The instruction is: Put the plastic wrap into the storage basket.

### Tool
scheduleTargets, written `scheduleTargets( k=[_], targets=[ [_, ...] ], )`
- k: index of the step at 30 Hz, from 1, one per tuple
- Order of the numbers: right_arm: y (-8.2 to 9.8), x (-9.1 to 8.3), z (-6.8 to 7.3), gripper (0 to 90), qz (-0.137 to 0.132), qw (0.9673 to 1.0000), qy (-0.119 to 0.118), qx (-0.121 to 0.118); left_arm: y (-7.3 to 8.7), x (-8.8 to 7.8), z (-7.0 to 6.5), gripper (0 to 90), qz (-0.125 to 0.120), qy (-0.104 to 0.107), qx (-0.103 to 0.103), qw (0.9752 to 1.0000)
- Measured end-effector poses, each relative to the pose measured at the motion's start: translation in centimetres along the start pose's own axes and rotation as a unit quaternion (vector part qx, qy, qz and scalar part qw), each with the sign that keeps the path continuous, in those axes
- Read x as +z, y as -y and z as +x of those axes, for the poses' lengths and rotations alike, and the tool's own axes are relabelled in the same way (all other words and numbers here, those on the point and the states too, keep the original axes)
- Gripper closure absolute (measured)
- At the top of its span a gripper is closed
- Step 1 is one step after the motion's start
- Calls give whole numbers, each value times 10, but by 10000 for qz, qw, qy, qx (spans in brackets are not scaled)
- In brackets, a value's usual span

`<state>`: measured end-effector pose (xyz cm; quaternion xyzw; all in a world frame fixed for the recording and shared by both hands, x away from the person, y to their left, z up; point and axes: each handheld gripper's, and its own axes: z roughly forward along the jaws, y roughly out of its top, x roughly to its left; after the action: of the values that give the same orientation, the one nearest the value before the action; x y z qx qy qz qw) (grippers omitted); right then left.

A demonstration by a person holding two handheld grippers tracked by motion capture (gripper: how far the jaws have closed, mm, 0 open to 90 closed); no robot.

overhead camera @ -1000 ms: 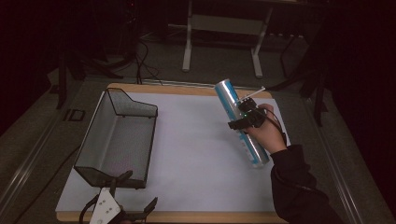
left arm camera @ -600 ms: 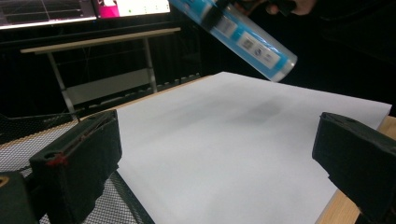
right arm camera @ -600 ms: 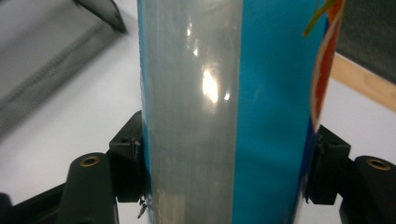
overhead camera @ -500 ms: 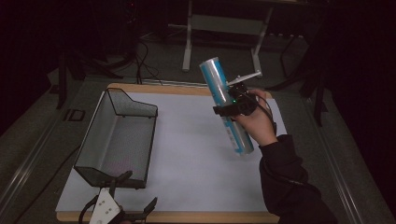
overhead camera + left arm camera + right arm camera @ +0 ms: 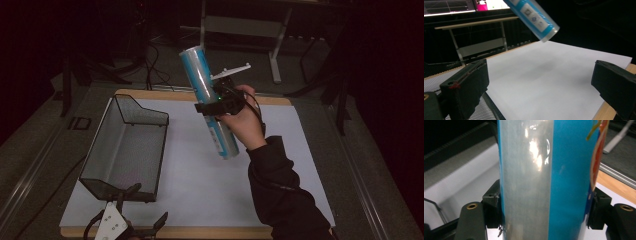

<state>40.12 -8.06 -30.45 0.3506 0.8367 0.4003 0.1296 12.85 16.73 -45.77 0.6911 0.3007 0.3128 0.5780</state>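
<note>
While the white sheet-covered wooden tabletop (image 5: 200, 175) sits in a dark room with metal desk legs (image 5: 277, 45) behind it, we see our right gripper (image 5: 220, 102) clamped on the blue-and-clear plastic tube (image 5: 207, 100), tilted above the far edge. Our left gripper (image 5: 125, 227) gapes wide at the near-left corner, beside the black wire-mesh tray (image 5: 125, 145).

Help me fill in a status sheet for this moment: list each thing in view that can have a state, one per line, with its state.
Blue tube: lifted off the table, tilted, clamped around its middle.
Right gripper: shut on the blue tube, held in the air.
Left gripper: open, nothing between its jaws, low at the table's near edge.
Mesh tray: empty, resting flat on the table.
White sheet: lying flat on the table.
</note>
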Motion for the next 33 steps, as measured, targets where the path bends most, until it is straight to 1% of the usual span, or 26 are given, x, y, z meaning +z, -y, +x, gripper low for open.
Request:
scheduleTargets(
  k=[1,4,7,8,10,12,15,18,19,20,21,22,24,27,30,31,33],
  targets=[
    [-2,2,4,315,-76,10000,-16,-4,0,0,0,18,-3,-4,-3,10000],
    [-7,8,16,315,-160,9998,-99,-9,0,0,0,18,-20,-16,-30,10000],
    [-12,14,27,316,-273,9995,-173,46,0,-1,-1,18,-18,-27,-14,10000],
    [-13,16,30,315,-317,9992,-213,94,0,-1,-1,18,-21,-33,-2,10000],
    [-16,20,37,316,-471,9986,-159,155,0,-1,-1,18,-14,-39,5,10000],
    [-18,24,41,316,-606,9976,-187,261,0,-1,-1,18,3,-75,8,10000],
    [-22,31,48,316,-714,9960,-310,440,0,0,-1,18,27,-50,10,10000],
    [-23,40,57,316,-810,9951,-287,499,0,0,-1,18,26,-6,15,10000],
    [-24,43,60,316,-876,9941,-314,557,0,0,-1,18,11,-31,34,10000],
    [-24,46,62,316,-892,9932,-390,642,1,0,-2,18,-14,-45,40,10000],
    [-25,50,64,316,-901,9920,-506,726,1,-1,-2,18,-33,-54,53,10000],
    [-26,55,67,316,-958,9901,-606,830,1,-1,-2,18,-29,-66,51,10000],
    [-27,63,72,316,-932,9889,-715,909,1,-1,-2,18,-22,-63,50,10000],
    [-27,77,83,316,-922,9877,-805,971,2,-1,-3,18,9,-47,73,10000],
    [-26,88,92,316,-996,9867,-764,1035,2,0,-4,18,15,-3,106,9999],
    [-25,92,94,316,-1033,9854,-785,1098,2,0,-4,18,9,5,115,9999],
    [-24,100,97,316,-1021,9827,-916,1242,2,0,-5,18,20,0,118,9999]
  ],
)
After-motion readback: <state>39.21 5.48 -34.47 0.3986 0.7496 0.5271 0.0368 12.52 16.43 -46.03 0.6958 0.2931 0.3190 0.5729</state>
